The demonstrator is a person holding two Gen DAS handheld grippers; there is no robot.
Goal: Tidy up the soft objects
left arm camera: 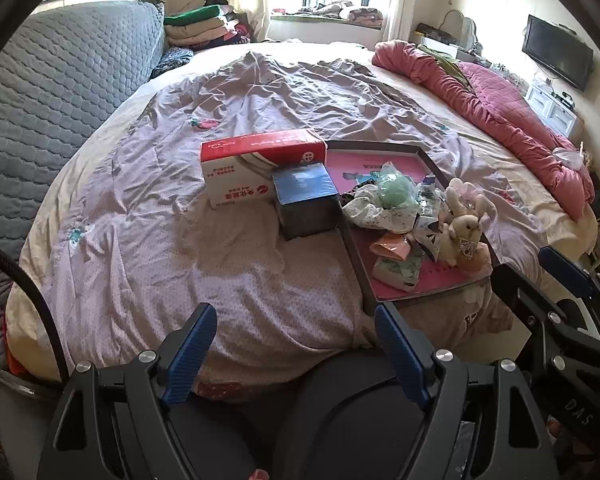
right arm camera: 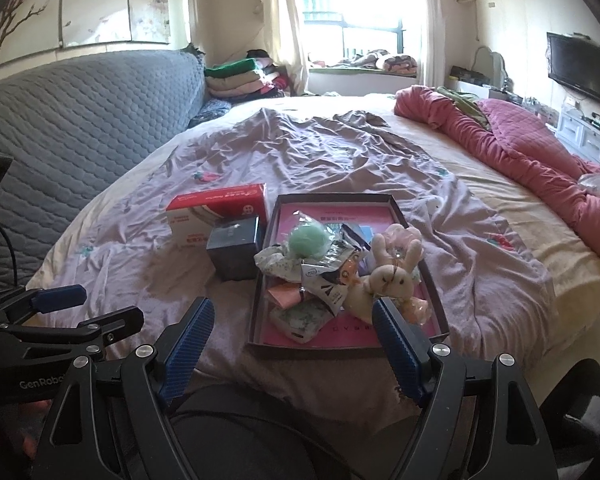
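A shallow dark tray with a pink floor (right arm camera: 328, 216) (left arm camera: 352, 158) lies on the bed. It holds a cream plush rabbit (right arm camera: 392, 276) (left arm camera: 462, 226), a green ball in clear wrap (right arm camera: 310, 242) (left arm camera: 392, 190), a floral cloth (right arm camera: 276, 264), a peach pouch (right arm camera: 286, 294) and packets. My left gripper (left arm camera: 296, 320) hangs open over the near bed edge, left of the tray. Just in front of the tray's near rim, my right gripper (right arm camera: 292, 316) stands open and empty.
A red and white carton (left arm camera: 260, 160) (right arm camera: 220, 212) and a dark blue box (left arm camera: 306, 200) (right arm camera: 236, 250) stand left of the tray. A rolled pink quilt (right arm camera: 540, 160) lines the bed's right side. A grey padded headboard (left arm camera: 60, 80) is at the left.
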